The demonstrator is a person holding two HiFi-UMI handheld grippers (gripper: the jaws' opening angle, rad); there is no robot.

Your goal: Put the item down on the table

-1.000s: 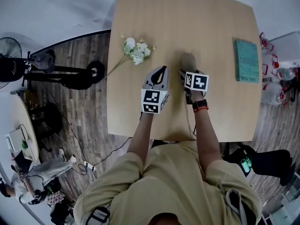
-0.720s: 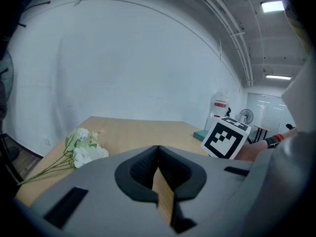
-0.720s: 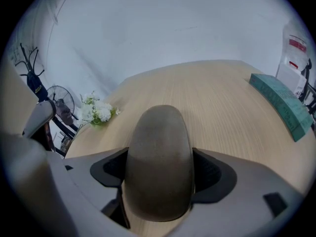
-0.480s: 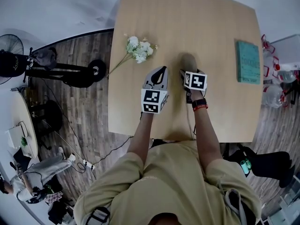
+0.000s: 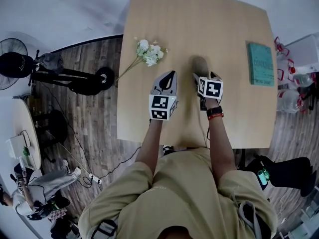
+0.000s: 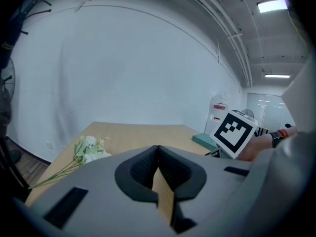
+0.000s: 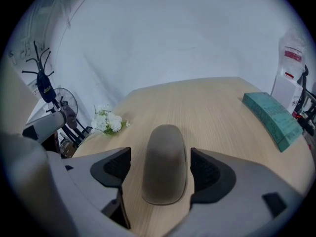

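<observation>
A grey-brown rounded oblong item (image 5: pixel 200 63) lies on the light wooden table (image 5: pixel 234 29), a little ahead of my right gripper (image 5: pixel 203 75). In the right gripper view the item (image 7: pixel 164 147) sits between the two jaws with a gap on either side, so my right gripper (image 7: pixel 159 163) is open and not touching it. My left gripper (image 5: pixel 171 76) hovers just left of the right one. Its jaws meet with nothing between them, so my left gripper (image 6: pixel 158 157) is shut.
A sprig of white flowers (image 5: pixel 148 53) lies near the table's left edge, its stem hanging over it. A teal book (image 5: pixel 261 63) lies at the right edge. A fan stand (image 5: pixel 60 76) and a round side table (image 5: pixel 22 138) stand on the floor at left.
</observation>
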